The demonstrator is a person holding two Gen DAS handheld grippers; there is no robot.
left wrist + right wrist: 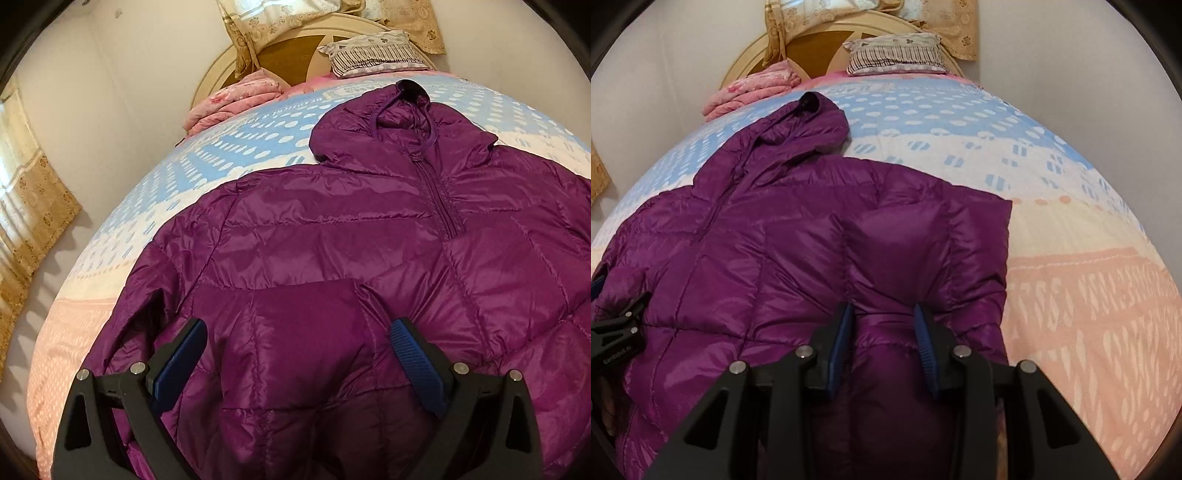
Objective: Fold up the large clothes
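Note:
A purple hooded puffer jacket lies front up on the bed, hood toward the headboard; it also shows in the right wrist view. Both sleeves are folded in over the body. My left gripper is open, its blue pads wide apart over the folded left sleeve. My right gripper is partly closed around a fold of the right sleeve, pads touching the fabric on both sides. The left gripper's body shows at the left edge of the right wrist view.
The bed has a blue, cream and pink patterned cover. A folded pink blanket and a striped pillow lie by the round headboard. Walls flank the bed; curtains hang left.

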